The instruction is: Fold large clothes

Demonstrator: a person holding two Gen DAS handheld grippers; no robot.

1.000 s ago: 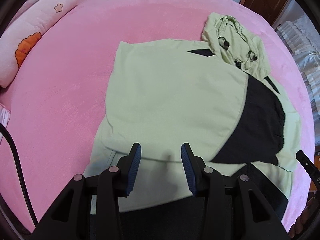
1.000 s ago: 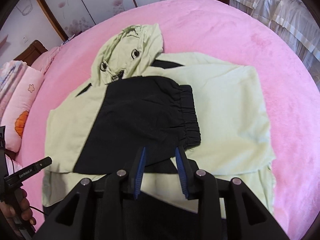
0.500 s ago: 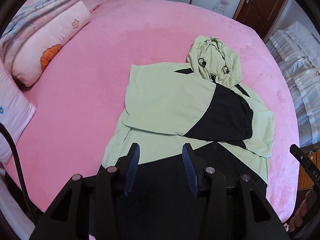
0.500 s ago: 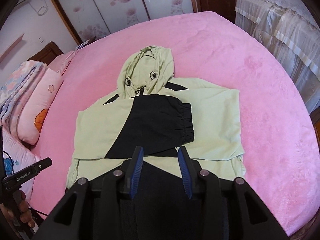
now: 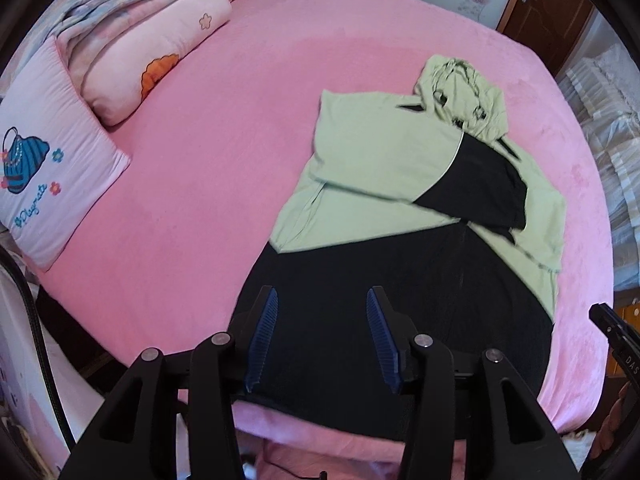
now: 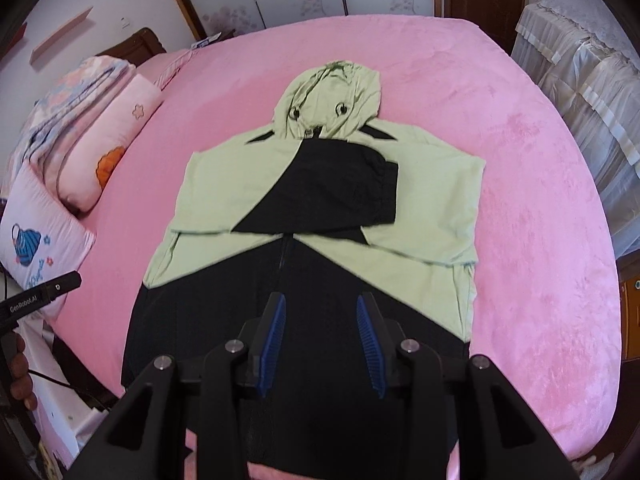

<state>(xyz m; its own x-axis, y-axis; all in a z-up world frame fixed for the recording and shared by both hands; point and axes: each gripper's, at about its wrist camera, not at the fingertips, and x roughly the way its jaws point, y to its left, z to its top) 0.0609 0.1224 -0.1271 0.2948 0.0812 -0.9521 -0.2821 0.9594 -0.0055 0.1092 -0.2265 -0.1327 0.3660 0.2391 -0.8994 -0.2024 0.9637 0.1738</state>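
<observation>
Sleeves are done, body fold isn't. Our left gripper (image 5: 320, 336) and right gripper (image 6: 320, 340) both hang above the near end of the hoodie (image 6: 320, 216). Jaws on each stand apart with nothing between the blue pads, so neither is gripping anything.

Where things sit from our side:
- The hoodie lies flat on the pink bed (image 6: 520, 160), straight ahead of the right gripper and ahead-right of the left one.
- Its hood (image 6: 332, 104) is at the far end, flat and not tucked.
- Both sleeves are crossed over the chest. The black sleeve end (image 6: 340, 192) lies on top, beyond the fingertips of the right gripper.
- The black bottom half (image 5: 400, 280) lies directly under both grippers, reaching the near bed edge. It looks spread out, not lifted.
- Pillows (image 5: 60, 184) are well off to the left of the left gripper, clear of the work.

Our read on what's left: grab the two hem corners, carry the bottom half up over the crossed sleeves, then deal with the hood. Roughly halfway, we'd say. Hem corners are hidden by our own fingers, so we can't tell how neatly they lie.
</observation>
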